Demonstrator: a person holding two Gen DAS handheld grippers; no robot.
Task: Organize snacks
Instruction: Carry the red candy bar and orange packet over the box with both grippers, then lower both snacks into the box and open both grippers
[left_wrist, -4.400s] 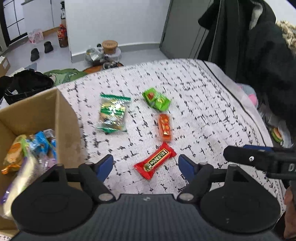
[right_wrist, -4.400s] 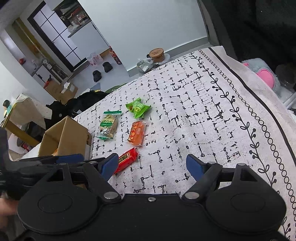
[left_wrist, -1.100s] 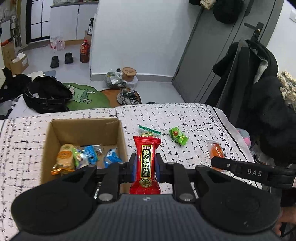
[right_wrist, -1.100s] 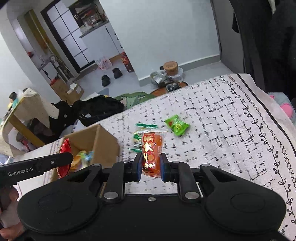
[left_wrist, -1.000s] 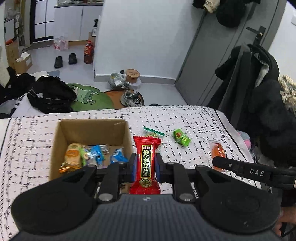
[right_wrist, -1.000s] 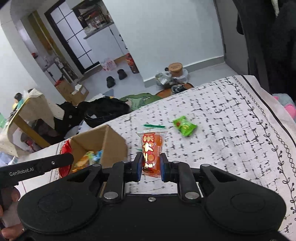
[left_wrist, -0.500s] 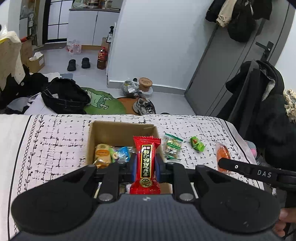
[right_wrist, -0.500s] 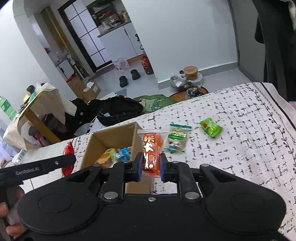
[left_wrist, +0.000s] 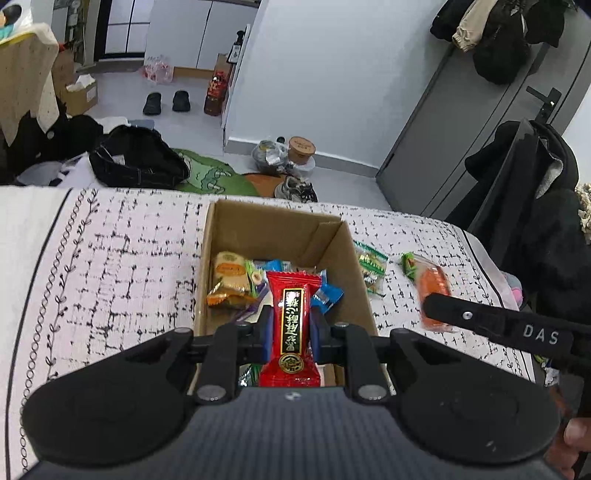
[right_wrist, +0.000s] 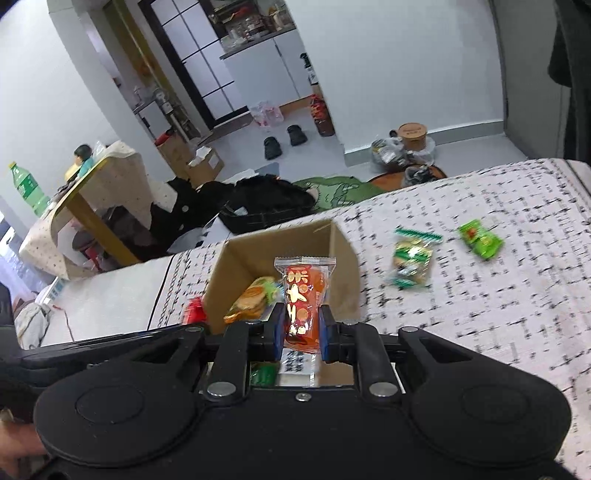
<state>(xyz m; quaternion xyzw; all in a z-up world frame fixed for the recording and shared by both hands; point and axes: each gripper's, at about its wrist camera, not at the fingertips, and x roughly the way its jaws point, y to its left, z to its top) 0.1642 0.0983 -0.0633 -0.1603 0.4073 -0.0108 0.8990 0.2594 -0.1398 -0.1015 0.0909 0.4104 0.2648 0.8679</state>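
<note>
My left gripper (left_wrist: 289, 330) is shut on a red snack bar (left_wrist: 291, 325) with a black and gold label, held upright above the open cardboard box (left_wrist: 273, 225). Several wrapped snacks (left_wrist: 231, 278) lie inside that box. My right gripper (right_wrist: 298, 334) is shut on an orange snack pack (right_wrist: 303, 301), which hangs over the near part of the box (right_wrist: 343, 258). In the left wrist view the orange snack pack (left_wrist: 432, 284) and the right gripper's black finger (left_wrist: 480, 321) show to the right of the box. A green-striped packet (right_wrist: 412, 260) and a small green packet (right_wrist: 480, 238) lie on the patterned cloth.
The white cloth with black marks (left_wrist: 110, 266) covers the surface; its border runs along the left. Beyond the far edge are a black bag (left_wrist: 136, 158), shoes and a door. Dark coats (left_wrist: 535, 206) hang at the right. A hand (right_wrist: 22, 443) shows low left.
Both grippers have carried their snacks leftward, from over the cloth to above the box. The box now sits straight ahead in both views. Both grips stay shut.
</note>
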